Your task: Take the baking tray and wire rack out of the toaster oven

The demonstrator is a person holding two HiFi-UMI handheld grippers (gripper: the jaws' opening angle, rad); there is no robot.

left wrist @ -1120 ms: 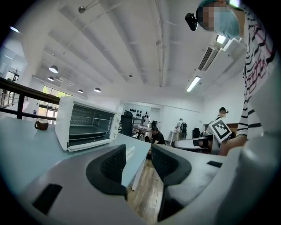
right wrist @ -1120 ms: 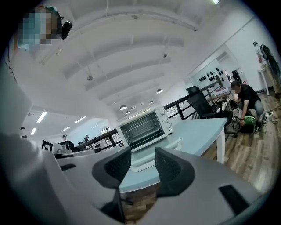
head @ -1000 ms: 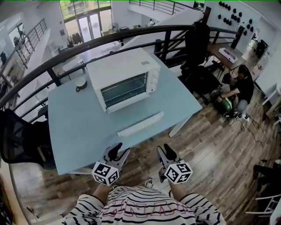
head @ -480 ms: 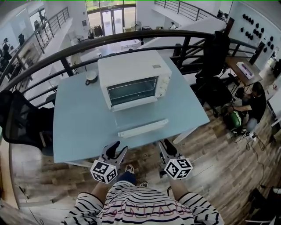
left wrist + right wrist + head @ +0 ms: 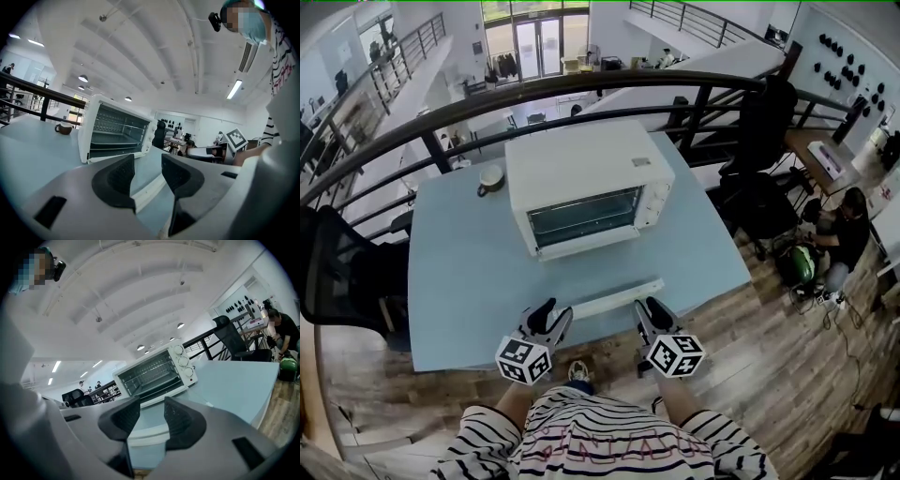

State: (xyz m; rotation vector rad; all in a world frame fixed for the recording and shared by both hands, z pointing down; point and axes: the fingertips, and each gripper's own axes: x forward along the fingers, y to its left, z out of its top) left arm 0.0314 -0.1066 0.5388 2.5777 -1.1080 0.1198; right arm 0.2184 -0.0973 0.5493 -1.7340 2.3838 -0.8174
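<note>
A white toaster oven [image 5: 586, 186] stands at the back of the light blue table [image 5: 459, 281]. Its glass door lies open and flat, and the door's white handle bar [image 5: 614, 297] is nearest me. Through the opening I see a wire rack [image 5: 117, 137] and dark shelves [image 5: 150, 376]; the tray cannot be told apart from them. My left gripper [image 5: 546, 317] is at the table's near edge, left of the bar, open and empty [image 5: 147, 176]. On the other side, just before the bar's right end, my right gripper [image 5: 649, 314] is likewise open and empty [image 5: 152, 420].
A mug [image 5: 491, 178] sits on the table left of the oven. A black railing [image 5: 581, 84] runs behind the table. A black chair [image 5: 337, 272] stands at the left. At the right, on the wooden floor, a person [image 5: 844, 234] crouches.
Both grippers have moved forward from over the floor to the table's near edge, close to the door's handle bar. Their jaws stay equally apart.
</note>
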